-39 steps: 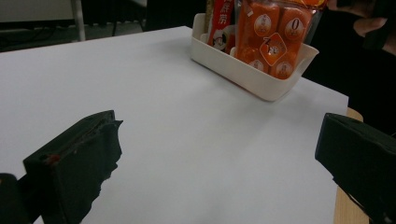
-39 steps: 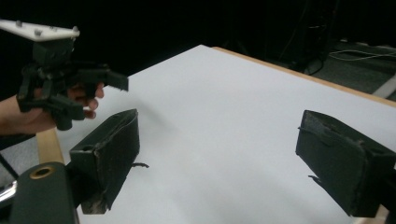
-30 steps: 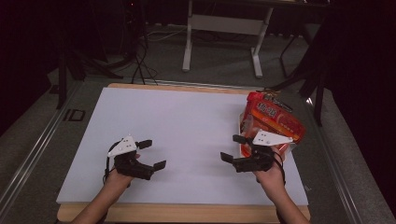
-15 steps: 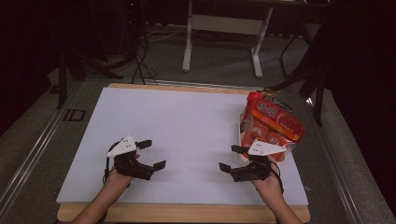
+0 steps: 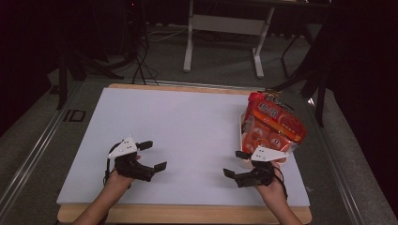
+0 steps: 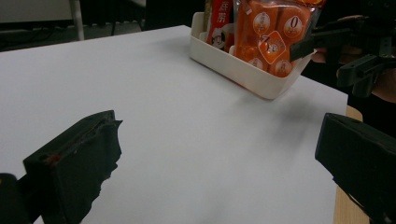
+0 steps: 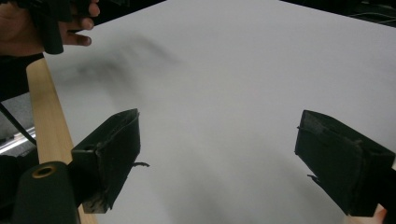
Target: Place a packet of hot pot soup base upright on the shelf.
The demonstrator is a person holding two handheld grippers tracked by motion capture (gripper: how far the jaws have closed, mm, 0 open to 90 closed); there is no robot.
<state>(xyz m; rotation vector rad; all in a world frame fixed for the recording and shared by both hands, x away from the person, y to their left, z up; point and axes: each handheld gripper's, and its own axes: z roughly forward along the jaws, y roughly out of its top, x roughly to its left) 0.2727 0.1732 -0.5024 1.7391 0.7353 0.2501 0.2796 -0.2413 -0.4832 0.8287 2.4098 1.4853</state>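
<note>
— How far along are you?

— Hardly begun, I judge. My left gripper (image 5: 152, 155) hovers over the near left of the desk (image 5: 187, 122) with its fingers (image 6: 74, 163) wide apart and nothing between them. My right gripper (image 5: 237, 163) sits near the front right, its fingers (image 7: 109, 149) also spread and empty.

— And the snacks?

— The orange bag (image 5: 274, 124) stands in a white bin (image 6: 243, 72) at the desk's right edge, just beyond my right hand (image 5: 270, 187). From the left gripper view I see a second, red-and-white packet (image 6: 219, 21) upright beside it in the bin. Nothing has been lifted out, and nothing lies on the open white surface. So all the handling seems left to do.

— Anything you can't make out?

— The print on the bags is too small to read. The bag tops are cut off in the left gripper view, and from above the bag hides most of the bin, so I cannot tell what else it holds.
</note>
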